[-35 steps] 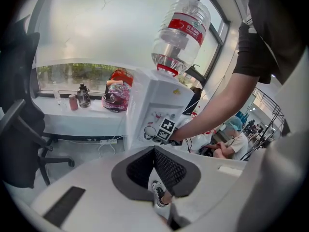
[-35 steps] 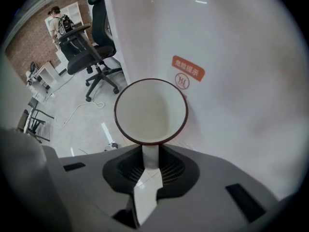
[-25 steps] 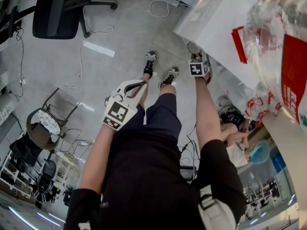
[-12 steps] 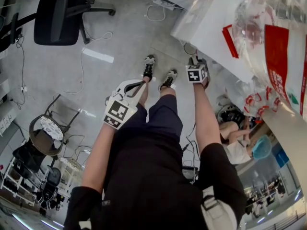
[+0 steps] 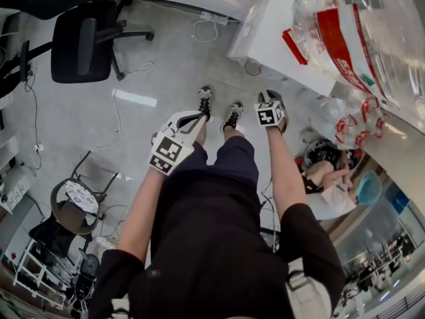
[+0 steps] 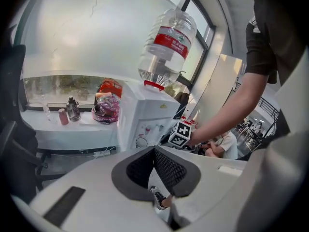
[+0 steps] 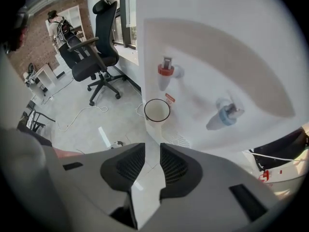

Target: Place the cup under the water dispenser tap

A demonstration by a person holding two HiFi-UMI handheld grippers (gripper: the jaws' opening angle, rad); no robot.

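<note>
One black office chair (image 5: 86,38) on castors stands at the far left on the smooth grey floor (image 5: 60,111). Next comes the left claw (image 6: 154,151), a white plastic shell with two dark, ribbed pads. They meet at their tips, clenched on nothing, and one of the person's two shoes (image 5: 204,98) shows through the gap below them. This claw hangs well apart from the dispenser.

The right claw (image 7: 153,149) is of the same make, and its two pads are clamped on the one cup (image 7: 156,111). The cup is white and tapered, with a thin dark round rim, and its wall runs down between the pads. Its mouth sits just below the red tap (image 7: 165,75) and close against the recessed white front of the water dispenser (image 7: 231,47). There are two taps, and the second, a blue tap (image 7: 224,115), lies further right, apart from the cup.

The dispenser is a single boxy white cabinet. One clear, ribbed plastic water bottle (image 6: 166,50) with a red label stands inverted on top of it. In the left gripper view a white tabletop (image 6: 67,127) beside the cabinet carries a few small bottles.
</note>
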